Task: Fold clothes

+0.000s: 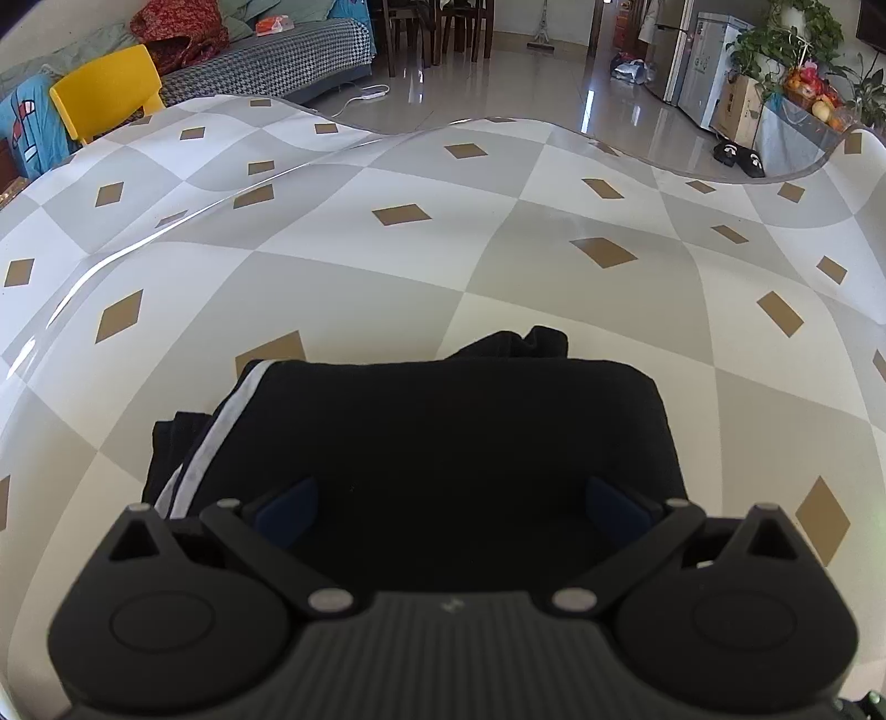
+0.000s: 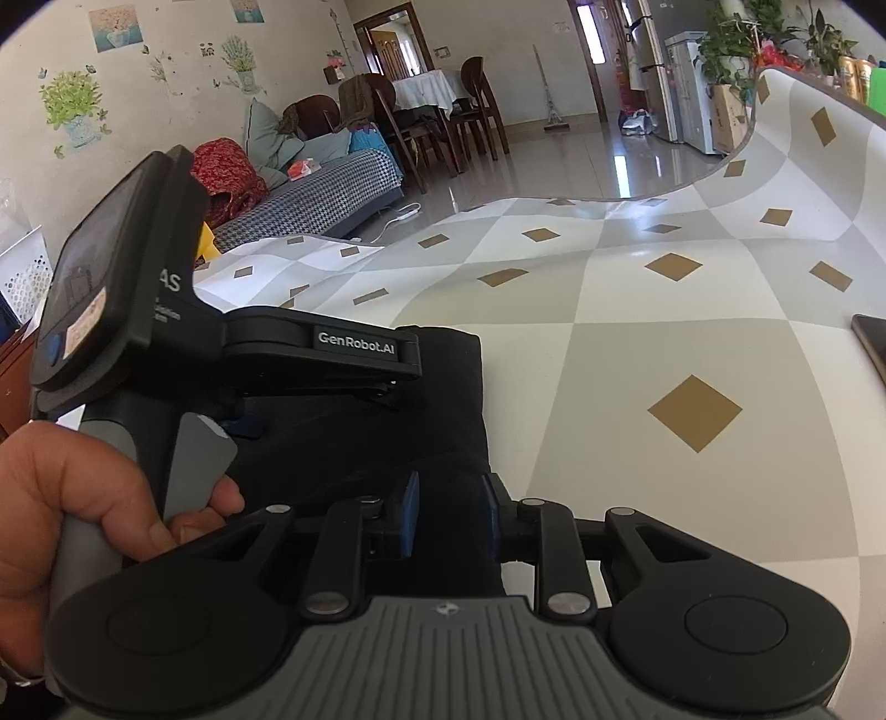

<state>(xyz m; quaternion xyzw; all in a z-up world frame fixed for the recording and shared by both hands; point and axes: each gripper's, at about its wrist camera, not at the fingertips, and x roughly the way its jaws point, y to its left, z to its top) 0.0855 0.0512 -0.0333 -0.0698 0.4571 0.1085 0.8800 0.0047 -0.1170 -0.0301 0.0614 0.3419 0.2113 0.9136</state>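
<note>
Right gripper (image 2: 449,518) pinches folded black garment (image 1: 443,432); left gripper (image 1: 451,512) wide.

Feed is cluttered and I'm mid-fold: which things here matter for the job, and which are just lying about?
Job: black garment, folded on the table; left gripper open over it; right gripper closed on its edge.

Lying about: yellow chair, sofa, slippers, fridge, plants.

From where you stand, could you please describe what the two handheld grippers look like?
Both are matte black, with a ribbed grey body, round black pivot housings and silver rivets. The left gripper and right gripper have dark blue finger pads. The left one's side reads "GenRobot.AI" in white, with a grey handle and trigger.
</note>
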